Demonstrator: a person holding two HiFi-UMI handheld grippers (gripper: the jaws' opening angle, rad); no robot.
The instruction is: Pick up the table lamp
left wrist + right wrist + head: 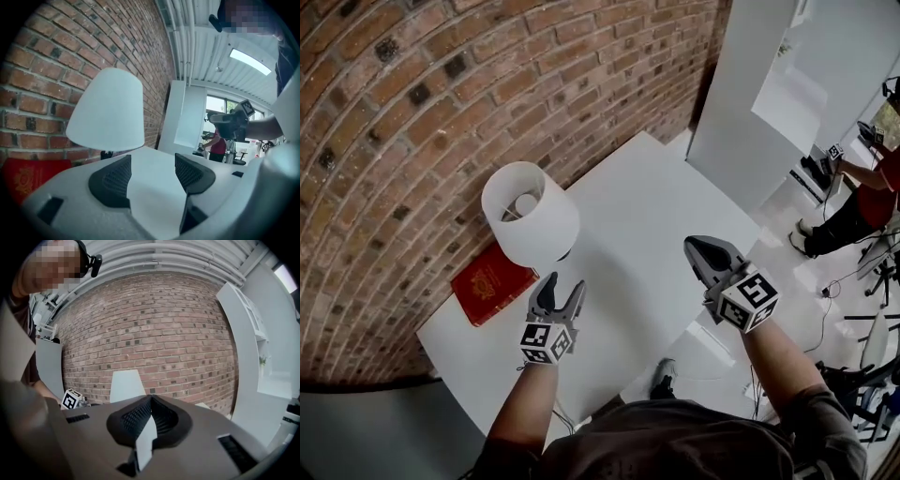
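- A white table lamp stands upright on a white desk, close to a brick wall.
- A red book lies flat just beside the lamp's base.
- The left hand-held gripper is near the lampshade without touching it, its jaws spread and nothing between them.
- The right hand-held gripper is well apart from the lamp, its jaws pressed together and empty.

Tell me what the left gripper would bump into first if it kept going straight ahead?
Probably the white table top, which fills the gap between the left gripper's open fingers. The table lamp stands just left of that line, so it might get brushed; depth is unclear.
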